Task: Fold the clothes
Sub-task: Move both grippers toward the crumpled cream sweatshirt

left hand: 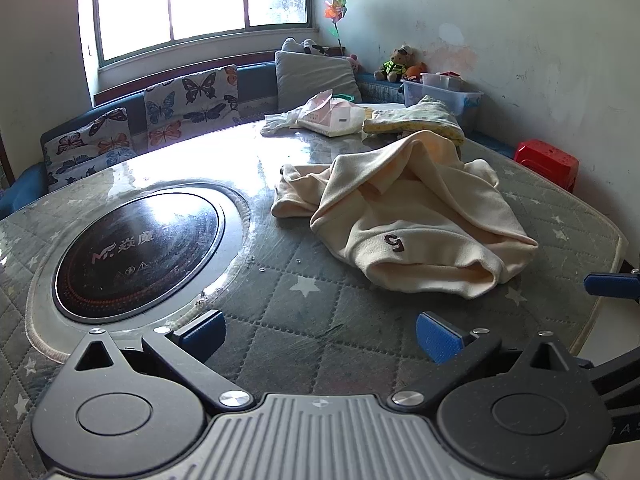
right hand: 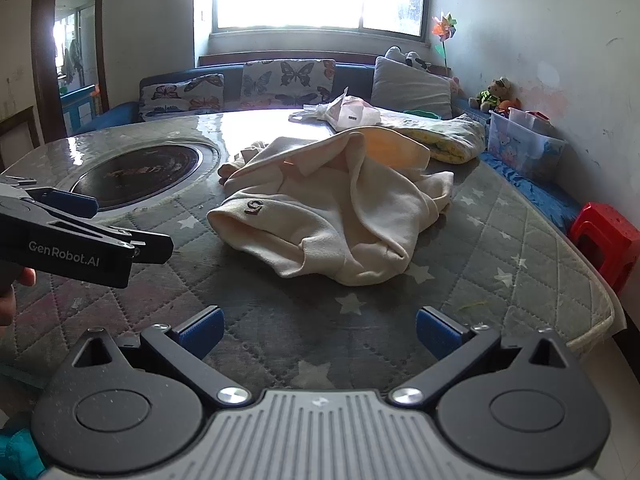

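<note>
A cream garment point(left hand: 404, 216) with a dark "5" mark lies crumpled on the quilted table; it also shows in the right wrist view point(right hand: 332, 208). My left gripper point(left hand: 320, 334) is open and empty, held above the table short of the garment; it also shows from the side in the right wrist view point(right hand: 120, 220). My right gripper point(right hand: 320, 330) is open and empty, also short of the garment's near edge. One of its blue fingertips point(left hand: 610, 284) shows at the right edge of the left wrist view.
A round black induction hob point(left hand: 138, 250) is set in the table at the left. A folded yellow cloth point(left hand: 416, 120) and a plastic bag point(left hand: 320, 114) lie at the far side. A red stool point(right hand: 608, 240) and a clear storage box point(right hand: 524, 144) stand to the right.
</note>
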`<action>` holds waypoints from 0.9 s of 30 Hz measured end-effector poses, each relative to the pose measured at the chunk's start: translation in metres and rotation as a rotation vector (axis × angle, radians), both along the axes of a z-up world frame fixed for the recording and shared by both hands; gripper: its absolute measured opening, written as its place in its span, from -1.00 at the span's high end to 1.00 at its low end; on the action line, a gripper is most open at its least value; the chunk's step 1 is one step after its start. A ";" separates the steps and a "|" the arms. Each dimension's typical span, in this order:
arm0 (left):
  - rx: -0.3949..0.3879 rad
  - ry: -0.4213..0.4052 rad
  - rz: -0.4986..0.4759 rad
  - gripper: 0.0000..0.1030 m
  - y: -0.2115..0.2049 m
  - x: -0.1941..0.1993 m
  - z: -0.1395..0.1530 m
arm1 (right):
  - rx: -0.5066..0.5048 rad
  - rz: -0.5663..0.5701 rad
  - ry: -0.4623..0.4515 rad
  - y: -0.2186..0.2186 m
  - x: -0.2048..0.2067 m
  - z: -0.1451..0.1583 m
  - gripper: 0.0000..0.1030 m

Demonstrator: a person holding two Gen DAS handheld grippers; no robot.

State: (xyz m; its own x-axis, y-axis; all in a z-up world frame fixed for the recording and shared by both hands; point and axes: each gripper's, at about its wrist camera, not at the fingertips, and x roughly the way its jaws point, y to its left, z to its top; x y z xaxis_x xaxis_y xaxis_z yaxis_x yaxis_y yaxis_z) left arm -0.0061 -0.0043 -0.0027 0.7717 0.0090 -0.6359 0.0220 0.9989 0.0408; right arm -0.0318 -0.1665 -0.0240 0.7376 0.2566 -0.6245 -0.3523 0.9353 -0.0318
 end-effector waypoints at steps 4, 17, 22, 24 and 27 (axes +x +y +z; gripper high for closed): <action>0.005 0.005 -0.005 -1.00 -0.002 0.005 -0.001 | -0.002 0.001 0.003 0.001 0.005 -0.001 -1.00; 0.021 0.026 -0.017 -1.00 -0.003 0.026 -0.003 | -0.010 0.016 0.018 0.005 0.022 -0.002 -1.00; 0.024 0.032 -0.022 -1.00 -0.002 0.036 0.000 | -0.007 0.019 0.027 0.005 0.030 -0.003 -1.00; 0.025 0.037 -0.025 -1.00 -0.003 0.040 0.000 | -0.007 0.020 0.031 0.006 0.035 -0.002 -1.00; 0.027 0.042 -0.028 -1.00 -0.003 0.046 0.001 | -0.007 0.021 0.035 0.007 0.041 -0.002 -1.00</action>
State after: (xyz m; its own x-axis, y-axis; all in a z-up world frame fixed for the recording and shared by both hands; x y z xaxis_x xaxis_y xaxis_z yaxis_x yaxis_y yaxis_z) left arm 0.0396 -0.0068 -0.0015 0.7444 0.0051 -0.6677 0.0527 0.9964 0.0664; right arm 0.0093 -0.1593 -0.0256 0.7095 0.2675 -0.6519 -0.3732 0.9274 -0.0256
